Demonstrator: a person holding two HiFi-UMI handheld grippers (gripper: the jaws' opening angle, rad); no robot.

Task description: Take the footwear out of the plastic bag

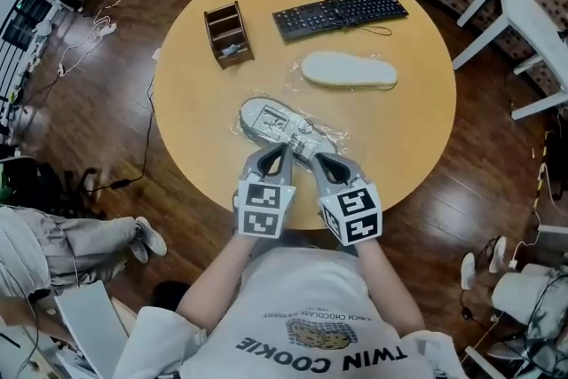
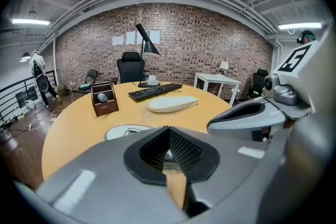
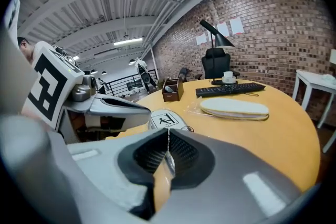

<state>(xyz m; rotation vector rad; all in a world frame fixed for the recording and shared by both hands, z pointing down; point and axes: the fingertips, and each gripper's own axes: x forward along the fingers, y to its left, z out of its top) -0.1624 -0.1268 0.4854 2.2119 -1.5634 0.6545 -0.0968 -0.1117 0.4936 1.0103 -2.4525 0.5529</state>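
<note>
The left tongs [image 1: 282, 150] and right tongs [image 1: 319, 160] are each pressed together, pinching the near edge of the clear plastic bag [image 1: 334, 138] at frame centre. The white printed slipper [image 1: 271, 118] lies inside this bag on the round wooden tabletop [image 1: 200, 138]. A plain white slipper [image 1: 349, 70] lies uncovered above it, apart.
</note>
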